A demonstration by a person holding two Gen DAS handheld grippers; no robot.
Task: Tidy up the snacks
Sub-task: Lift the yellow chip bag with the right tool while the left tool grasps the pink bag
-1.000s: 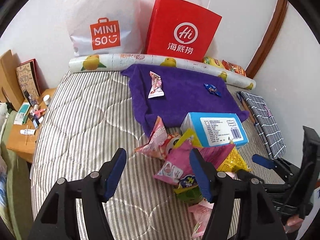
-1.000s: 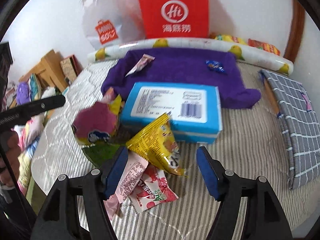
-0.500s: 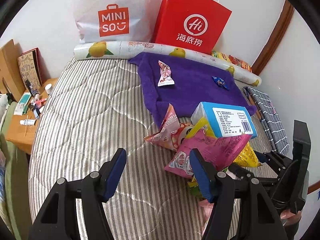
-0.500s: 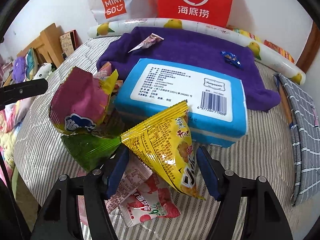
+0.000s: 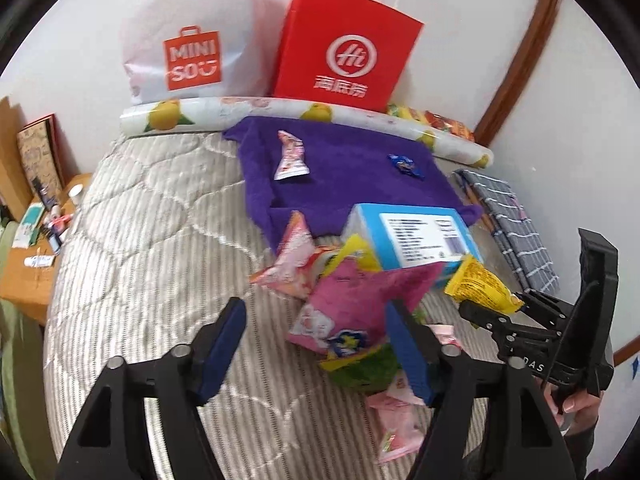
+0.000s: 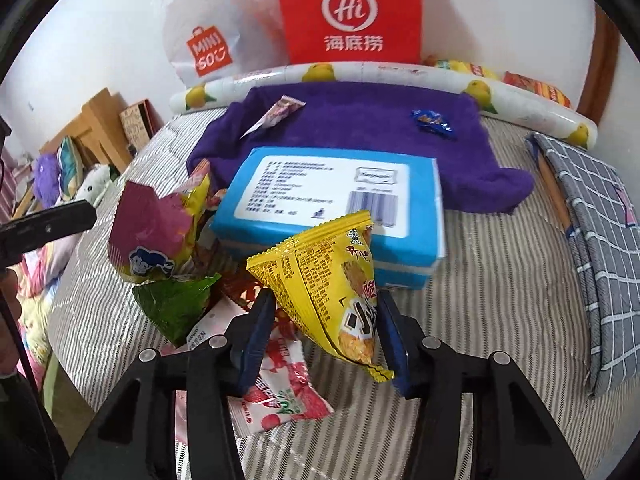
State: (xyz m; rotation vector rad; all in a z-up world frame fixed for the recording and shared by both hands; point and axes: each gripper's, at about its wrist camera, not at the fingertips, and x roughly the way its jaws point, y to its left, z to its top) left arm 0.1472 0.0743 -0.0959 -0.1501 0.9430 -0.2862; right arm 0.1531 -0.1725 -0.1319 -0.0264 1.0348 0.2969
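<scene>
Left to right: the left gripper (image 5: 316, 348) stands wide, its jaws having just been opening, with nothing held; the pink triangular snack packet (image 5: 356, 304) lies at about one o'clock from it, against the right finger only. The right gripper (image 6: 326, 334) has just been closing its jaws around the yellow triangular snack packet (image 6: 328, 280), which sits between them, seemingly touching the right pad, its long axis running from eleven o'clock down to five. That packet leans on the blue tissue pack (image 6: 332, 200) at twelve o'clock. The right hand is plainly nearer, so the lift looks to be its job.
</scene>
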